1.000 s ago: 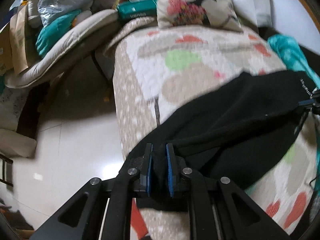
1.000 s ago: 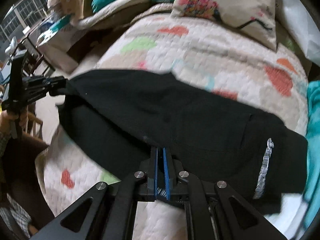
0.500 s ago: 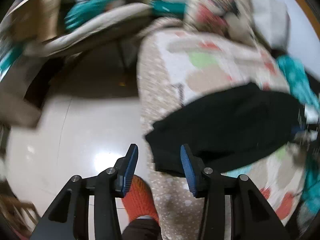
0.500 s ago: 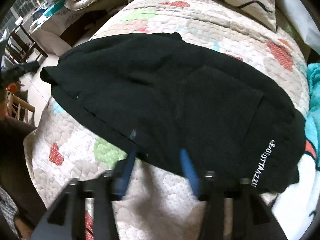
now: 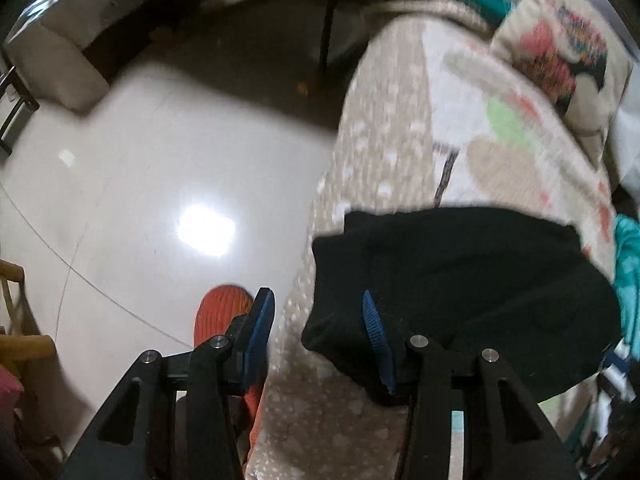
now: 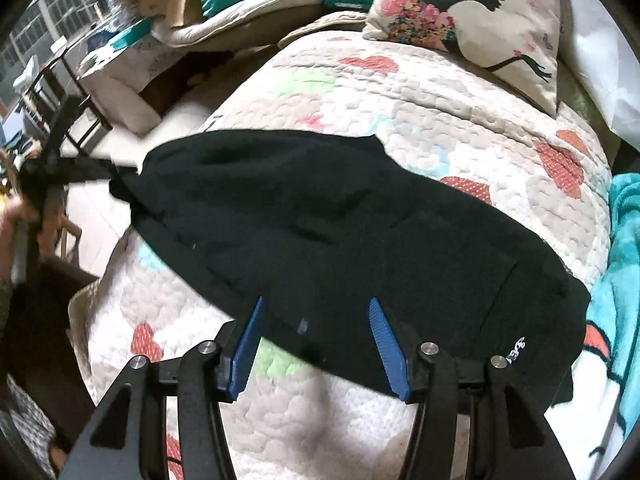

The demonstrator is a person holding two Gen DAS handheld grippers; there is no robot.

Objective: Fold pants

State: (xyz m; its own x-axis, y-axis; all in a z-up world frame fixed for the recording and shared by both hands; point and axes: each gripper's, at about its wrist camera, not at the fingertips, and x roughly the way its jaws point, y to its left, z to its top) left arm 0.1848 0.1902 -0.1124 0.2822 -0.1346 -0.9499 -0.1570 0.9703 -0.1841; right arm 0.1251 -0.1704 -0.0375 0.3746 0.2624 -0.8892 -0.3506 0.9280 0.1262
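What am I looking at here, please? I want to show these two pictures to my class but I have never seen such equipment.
A person holds a pair of hand-held tongs in each hand, each carrying a camera that looks along its blue-tipped fingers. One picture is from the left tongs, the other from the right tongs. Both stand open and hold nothing. Black pants lie spread on a quilted bed cover, with a printed pillow behind. The left view also shows the floor.

Glossy pale tiled floor [image 5: 132,184] with light glare, quilted bed [image 6: 460,112], floral pillow [image 6: 472,20], windows [image 6: 48,20]
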